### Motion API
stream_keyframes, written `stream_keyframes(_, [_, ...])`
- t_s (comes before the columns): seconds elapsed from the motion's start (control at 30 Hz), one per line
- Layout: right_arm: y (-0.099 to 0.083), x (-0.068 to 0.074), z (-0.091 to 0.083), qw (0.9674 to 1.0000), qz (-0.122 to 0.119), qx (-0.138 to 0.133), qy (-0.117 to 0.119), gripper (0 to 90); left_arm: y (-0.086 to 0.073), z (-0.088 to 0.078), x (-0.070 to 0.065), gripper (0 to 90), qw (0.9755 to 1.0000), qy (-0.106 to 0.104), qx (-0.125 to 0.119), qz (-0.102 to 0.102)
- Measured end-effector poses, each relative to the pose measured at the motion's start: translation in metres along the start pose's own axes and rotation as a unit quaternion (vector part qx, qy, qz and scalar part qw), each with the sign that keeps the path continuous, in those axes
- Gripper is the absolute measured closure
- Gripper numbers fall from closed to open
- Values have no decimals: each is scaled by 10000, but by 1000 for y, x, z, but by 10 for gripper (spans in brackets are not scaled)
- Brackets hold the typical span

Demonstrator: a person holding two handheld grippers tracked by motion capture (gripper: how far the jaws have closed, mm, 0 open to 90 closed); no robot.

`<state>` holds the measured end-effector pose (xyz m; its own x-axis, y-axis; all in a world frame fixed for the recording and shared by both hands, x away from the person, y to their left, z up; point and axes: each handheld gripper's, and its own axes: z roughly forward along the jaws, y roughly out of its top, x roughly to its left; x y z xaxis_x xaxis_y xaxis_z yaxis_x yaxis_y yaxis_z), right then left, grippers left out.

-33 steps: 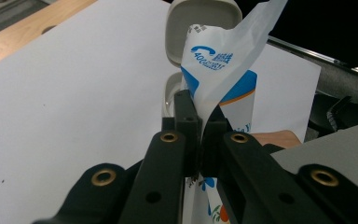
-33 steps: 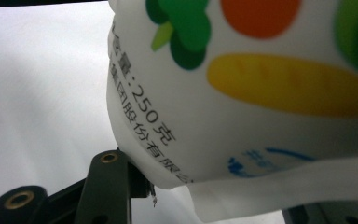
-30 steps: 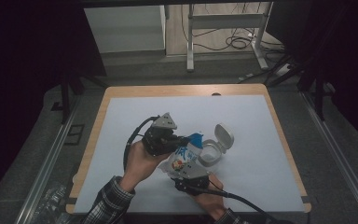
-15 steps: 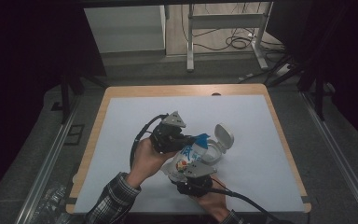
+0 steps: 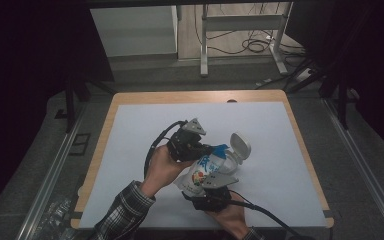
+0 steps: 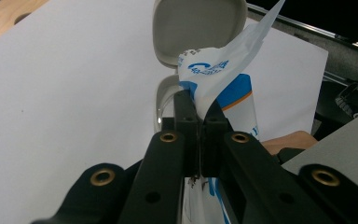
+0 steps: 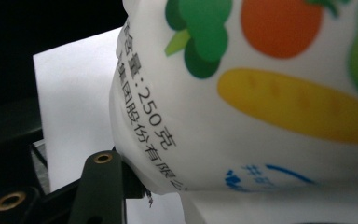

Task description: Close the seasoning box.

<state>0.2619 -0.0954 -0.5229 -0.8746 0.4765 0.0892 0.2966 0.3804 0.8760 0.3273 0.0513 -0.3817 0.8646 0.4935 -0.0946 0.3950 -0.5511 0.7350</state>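
A white plastic container [image 5: 203,171] printed with fruit and vegetables lies tilted just above the white sheet, its flip lid [image 5: 240,146] swung open. My left gripper [image 5: 209,148] is shut on the blue-and-white seal tab [image 5: 220,148] at the container's mouth. In the left gripper view the jaws meet at the gripper's tip [image 6: 198,111] and pinch the seal [image 6: 228,60], which peels up in front of the lid [image 6: 198,25]. My right gripper [image 5: 203,184] is shut on the container's lower body. In the right gripper view the container [image 7: 261,93] bulges over one black finger [image 7: 102,184].
A white sheet [image 5: 130,135] covers the wooden table [image 5: 99,152]. Both hands work near its front middle. Beyond the far edge stand a metal frame [image 5: 240,22] and cables on the floor. Dark rails run along both sides.
The left hand has shifted a little to the right with the seal tab in its jaws. The right hand stays under the container.
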Motion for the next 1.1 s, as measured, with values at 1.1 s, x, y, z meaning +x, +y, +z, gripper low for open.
stream_keyframes(1.1, [2, 1, -7, 9947, 866, -74, 546, 488, 25, 19, 10, 894, 9945, -252, 1013, 62])
